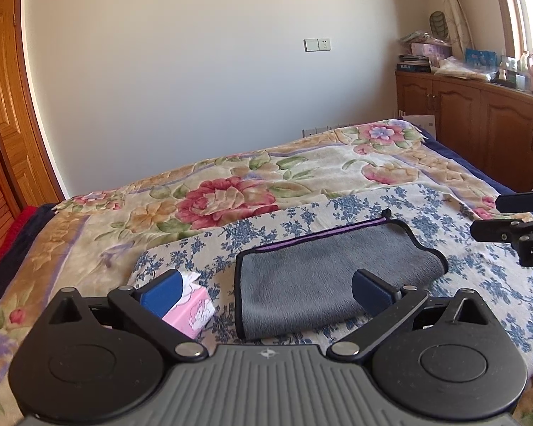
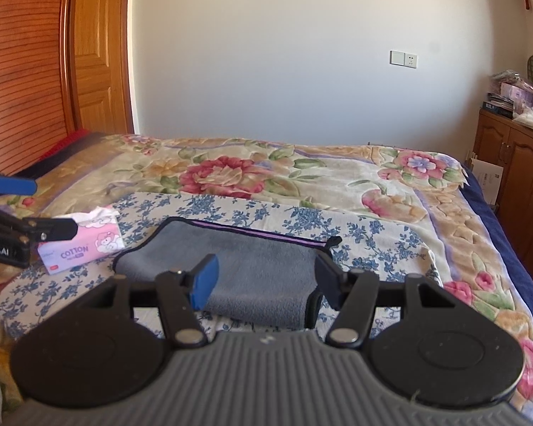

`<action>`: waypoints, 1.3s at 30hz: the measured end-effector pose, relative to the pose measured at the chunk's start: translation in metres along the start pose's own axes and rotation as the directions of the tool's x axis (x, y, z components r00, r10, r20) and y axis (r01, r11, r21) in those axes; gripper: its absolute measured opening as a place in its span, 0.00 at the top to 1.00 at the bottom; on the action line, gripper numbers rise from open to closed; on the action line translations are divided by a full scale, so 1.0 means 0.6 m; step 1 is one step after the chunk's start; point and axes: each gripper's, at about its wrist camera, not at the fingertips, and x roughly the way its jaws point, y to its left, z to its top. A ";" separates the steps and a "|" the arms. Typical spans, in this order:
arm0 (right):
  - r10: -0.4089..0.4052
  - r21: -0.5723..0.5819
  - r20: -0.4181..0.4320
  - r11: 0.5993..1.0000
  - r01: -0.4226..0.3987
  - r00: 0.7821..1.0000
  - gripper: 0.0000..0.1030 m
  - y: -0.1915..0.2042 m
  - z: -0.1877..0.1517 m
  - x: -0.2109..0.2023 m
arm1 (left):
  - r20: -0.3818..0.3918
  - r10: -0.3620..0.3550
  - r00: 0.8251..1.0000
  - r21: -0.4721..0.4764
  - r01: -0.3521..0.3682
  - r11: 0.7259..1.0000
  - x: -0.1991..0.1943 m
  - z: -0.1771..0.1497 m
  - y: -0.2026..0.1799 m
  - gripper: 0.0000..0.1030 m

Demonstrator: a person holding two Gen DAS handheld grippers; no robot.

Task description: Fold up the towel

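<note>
The towel (image 1: 323, 277) is matt plush cloth; the door (image 2: 96, 53) glossy wood.

Right gripper (image 2: 263, 280) spread wide over folded grey towel (image 2: 259, 269), seemingly not touching, pink tissue pack (image 2: 83, 245) left

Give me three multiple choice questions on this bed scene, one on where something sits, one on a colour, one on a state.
1. Seen from the claws, the tissue pack lies where relative to the towel?
A. to its left
B. on top of it
C. to its right

2. The towel is mostly:
A. red
B. grey
C. green

3. The left claw and right claw are:
A. both shut on the towel
B. both open
C. one holding the tissue pack

Answers:
1 A: the pink pack rests on the blue-flowered cloth, left of the towel.
2 B: grey pile, black-and-purple edging.
3 B: both gaps wide, gripping nothing.
</note>
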 end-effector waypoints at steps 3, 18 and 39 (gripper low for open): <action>-0.007 0.004 0.006 1.000 0.007 1.000 0.41 0.002 -0.003 -0.016 | -0.004 -0.004 1.000 -0.022 0.004 1.000 -0.015 -0.004 0.000 0.00; -0.025 0.009 0.044 1.000 0.024 0.999 0.37 0.010 -0.016 -0.091 | 0.009 0.016 1.000 -0.047 -0.015 0.999 -0.099 -0.021 -0.006 0.00; -0.035 0.020 0.088 0.999 0.033 0.995 0.00 0.025 -0.045 -0.158 | 0.045 0.039 0.998 -0.115 -0.034 0.993 -0.173 -0.068 -0.013 0.00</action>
